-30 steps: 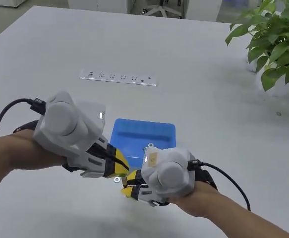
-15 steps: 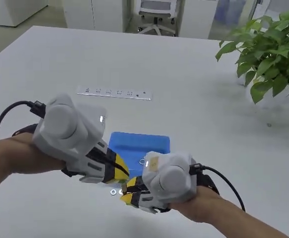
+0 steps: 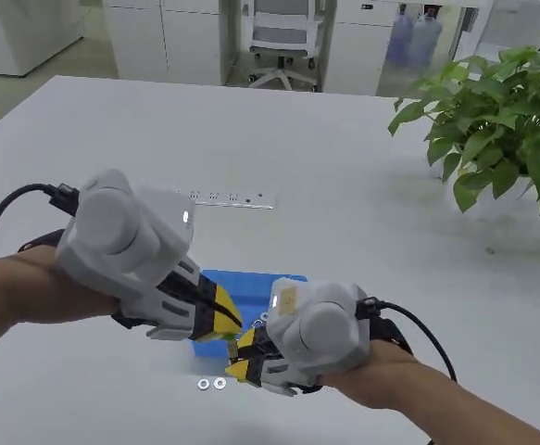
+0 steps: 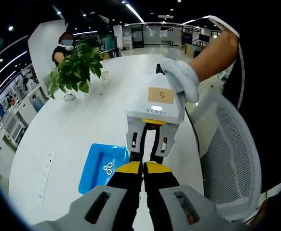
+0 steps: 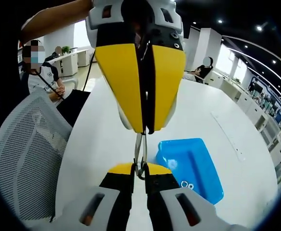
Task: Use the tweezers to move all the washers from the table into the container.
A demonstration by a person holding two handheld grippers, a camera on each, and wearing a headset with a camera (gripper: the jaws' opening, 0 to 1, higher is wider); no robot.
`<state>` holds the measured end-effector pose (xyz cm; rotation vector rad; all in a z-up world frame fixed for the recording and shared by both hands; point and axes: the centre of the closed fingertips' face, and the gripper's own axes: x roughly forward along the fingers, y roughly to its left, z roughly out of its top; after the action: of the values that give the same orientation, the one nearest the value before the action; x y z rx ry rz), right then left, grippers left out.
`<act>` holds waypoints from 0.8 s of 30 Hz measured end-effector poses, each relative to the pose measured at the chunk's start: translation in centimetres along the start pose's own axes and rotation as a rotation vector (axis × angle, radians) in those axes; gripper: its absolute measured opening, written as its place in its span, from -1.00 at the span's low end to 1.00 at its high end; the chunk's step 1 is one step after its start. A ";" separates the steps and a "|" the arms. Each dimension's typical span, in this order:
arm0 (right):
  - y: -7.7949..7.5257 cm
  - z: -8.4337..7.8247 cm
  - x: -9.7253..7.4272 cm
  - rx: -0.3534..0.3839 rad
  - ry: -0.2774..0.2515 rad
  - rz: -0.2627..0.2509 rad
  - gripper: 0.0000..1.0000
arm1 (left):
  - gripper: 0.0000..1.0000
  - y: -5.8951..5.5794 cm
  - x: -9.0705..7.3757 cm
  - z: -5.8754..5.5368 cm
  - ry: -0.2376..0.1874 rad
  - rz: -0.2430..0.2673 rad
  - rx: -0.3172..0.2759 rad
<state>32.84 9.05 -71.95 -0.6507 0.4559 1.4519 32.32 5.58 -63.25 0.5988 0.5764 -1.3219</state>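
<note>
White office bench (image 3: pixel 344 185). Left tongs (image 3: pixel 232 324) and right tongs (image 3: pixel 239 360) both pinch the tweezers (image 5: pixel 139 154). Two washers (image 3: pixel 211 383) lie just beside the blue container (image 3: pixel 251 286). Expect them to be light, thin and slippery; nip each by its rim.

Two grippers are counted: the left gripper (image 3: pixel 227 318) and the right gripper (image 3: pixel 239 356). One pair of tweezers (image 5: pixel 140 153) is seen between them. One container (image 3: pixel 251 286) is counted on one table (image 3: pixel 344 222). Two washers (image 3: pixel 211 383) are seen on the table in the head view. Two are seen against the container's blue in each gripper view, and whether these are the same pair cannot be told. One strip (image 3: pixel 221 197), one plant (image 3: pixel 492 120) and two bottles (image 3: pixel 416 37) are counted.
</note>
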 end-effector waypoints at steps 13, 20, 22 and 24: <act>-2.5 0.6 -1.0 -0.005 -0.005 -0.020 -0.80 | -0.90 2.0 -0.2 1.5 -0.002 0.012 0.028; -4.2 0.5 -1.1 -0.009 -0.002 -0.025 -0.80 | -0.90 3.5 -0.1 1.7 -0.006 0.017 0.032; -4.7 0.6 -1.0 -0.009 -0.004 -0.027 -0.80 | -0.90 4.0 -0.1 1.7 -0.008 0.019 0.033; -5.2 0.5 -0.9 -0.009 -0.003 -0.029 -0.80 | -0.90 4.5 -0.1 1.7 -0.008 0.021 0.034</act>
<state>37.90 8.69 -70.26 -0.6599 0.4365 1.4279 36.81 5.15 -61.67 0.6260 0.5411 -1.3160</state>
